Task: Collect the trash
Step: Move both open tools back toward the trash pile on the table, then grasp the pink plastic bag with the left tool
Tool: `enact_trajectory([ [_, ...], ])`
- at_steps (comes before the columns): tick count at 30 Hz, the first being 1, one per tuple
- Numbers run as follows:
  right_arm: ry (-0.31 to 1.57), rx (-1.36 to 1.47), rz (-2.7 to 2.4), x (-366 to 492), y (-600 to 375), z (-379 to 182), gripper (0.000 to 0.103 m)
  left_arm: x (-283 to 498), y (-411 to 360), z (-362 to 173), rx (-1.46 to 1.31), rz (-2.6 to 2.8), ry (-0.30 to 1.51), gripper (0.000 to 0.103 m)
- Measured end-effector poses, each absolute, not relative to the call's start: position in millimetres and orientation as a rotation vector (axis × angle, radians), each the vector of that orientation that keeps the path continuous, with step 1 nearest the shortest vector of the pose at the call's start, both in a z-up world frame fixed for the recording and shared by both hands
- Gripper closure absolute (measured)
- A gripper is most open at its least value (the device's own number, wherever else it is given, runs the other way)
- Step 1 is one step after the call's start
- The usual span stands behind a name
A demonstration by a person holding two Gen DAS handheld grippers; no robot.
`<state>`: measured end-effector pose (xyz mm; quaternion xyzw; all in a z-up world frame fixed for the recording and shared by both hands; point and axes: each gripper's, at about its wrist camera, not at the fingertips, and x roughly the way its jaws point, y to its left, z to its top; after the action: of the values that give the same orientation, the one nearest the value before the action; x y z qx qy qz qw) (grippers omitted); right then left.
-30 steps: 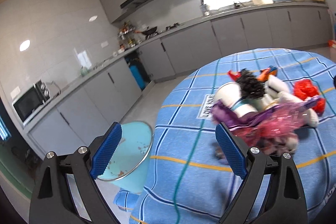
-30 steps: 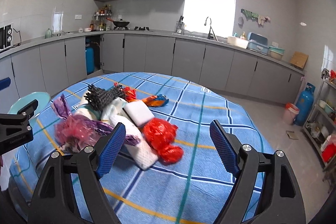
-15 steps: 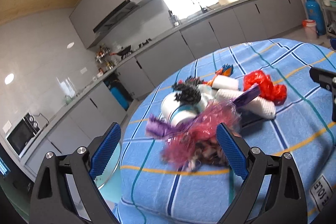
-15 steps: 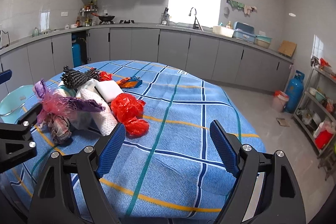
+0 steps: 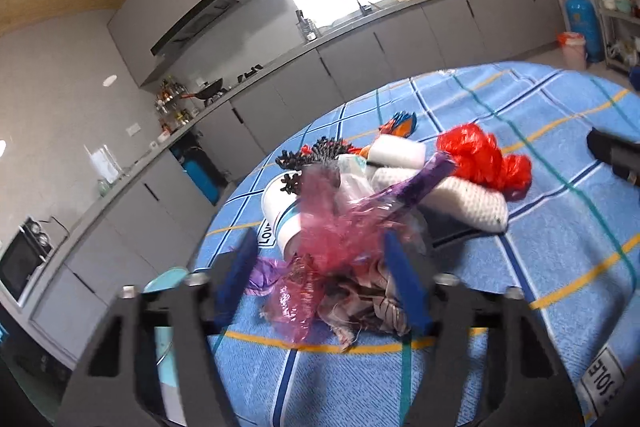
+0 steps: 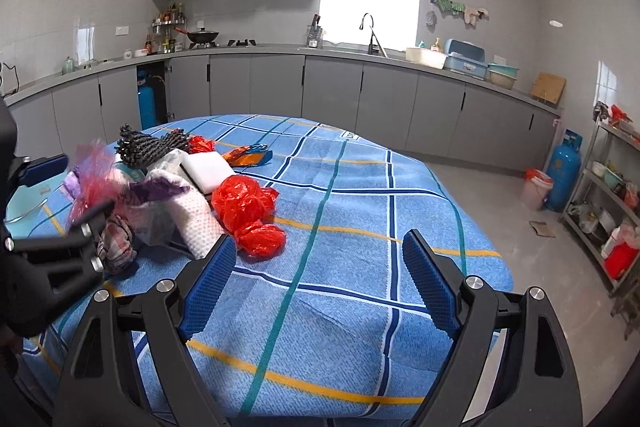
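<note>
From the left wrist view, the left gripper is closing its jaws on the near end of the trash pile, which lies toward the near left edge of the table. A pink plastic bag and a crumpled patterned wrapper sit between the blue fingers; whether the pads already press on them cannot be told, since the plastic is blurred. This looks like the first grab of the collecting step. The next move calls for finishing the squeeze on the loose film, then lifting it clear without dragging its neighbours along. Those neighbours crowd in right behind: a white paper cup on its side, a purple strip, a white foam net, a red plastic bag, a white block and a dark knobbly bundle. The bag seems tangled with the purple strip, so it may pull the heap. Off the table's left edge, low down, stands a light blue bin, a likely place for the trash. From the right wrist view, the right gripper hangs with jaws wide apart and nothing between them, over bare cloth near the table's near edge. The red bag lies just ahead of its left finger, the foam net touching it, the rest of the pile spreading toward the left edge, where the left gripper reaches in.
</note>
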<state>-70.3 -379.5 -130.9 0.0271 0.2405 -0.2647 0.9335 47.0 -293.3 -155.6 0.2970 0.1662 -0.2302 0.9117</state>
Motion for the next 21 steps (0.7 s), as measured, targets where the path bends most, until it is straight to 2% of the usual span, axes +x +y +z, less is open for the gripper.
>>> enact_trajectory([
  [1,0.493,0.054,-0.536,-70,-378,-131,0.019,49,-293,-155,0.609,-0.483,0.354,0.071],
  [3,0.490,0.049,-0.532,-69,-376,-131,0.019,52,-291,-153,0.590,-0.485,0.360,0.084],
  [4,0.490,0.048,-0.529,-69,-375,-131,0.019,52,-290,-151,0.591,-0.485,0.361,0.087],
  [14,0.466,0.073,-0.506,-68,-373,-123,0.019,39,-255,-96,0.534,-0.403,0.200,0.090],
  [21,0.442,0.070,-0.428,-43,-348,-112,0.019,65,-222,-99,0.541,-0.233,0.207,0.090],
])
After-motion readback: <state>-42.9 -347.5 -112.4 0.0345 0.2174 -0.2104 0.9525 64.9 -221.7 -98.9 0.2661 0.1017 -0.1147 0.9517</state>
